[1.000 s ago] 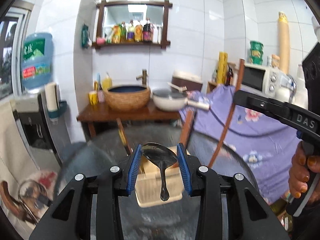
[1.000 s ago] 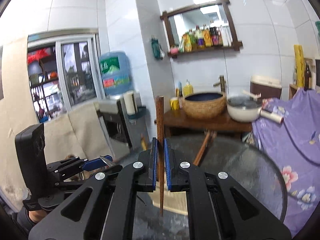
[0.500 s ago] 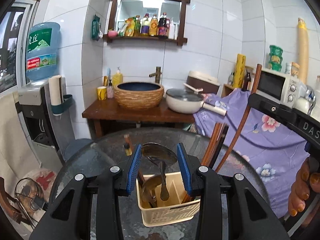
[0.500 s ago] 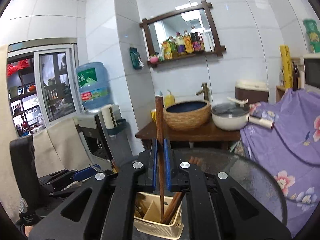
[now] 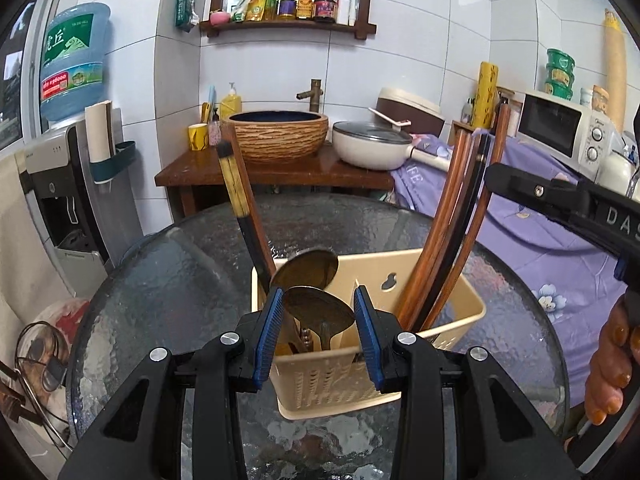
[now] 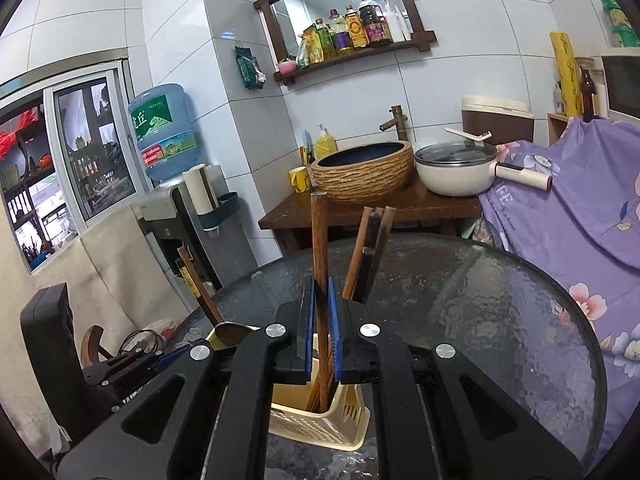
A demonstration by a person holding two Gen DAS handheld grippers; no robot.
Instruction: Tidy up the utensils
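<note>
A cream plastic utensil basket (image 5: 452,320) (image 6: 344,424) stands on the round glass table (image 5: 168,280). My left gripper (image 5: 318,320) holds a metal spoon (image 5: 320,308) by its bowl, handle down inside the basket's left compartment, beside a second spoon (image 5: 306,268). My right gripper (image 6: 319,320) is shut on a brown chopstick (image 6: 319,240), its tip inside the basket's right compartment among several other chopsticks (image 6: 370,248) (image 5: 452,216). Two more chopsticks (image 5: 240,196) lean at the basket's left.
Behind the table, a wooden stand (image 5: 280,172) carries a woven basin (image 5: 278,134) and a white pot (image 5: 372,144). A purple flowered cloth (image 5: 532,216) is at right, a water dispenser (image 5: 68,128) at left, and the right gripper's body (image 5: 560,200) near the basket.
Both grippers have come down toward the basket. The spoon handle and the chopstick tip now sit deeper inside it, and the basket looms larger in both views.
</note>
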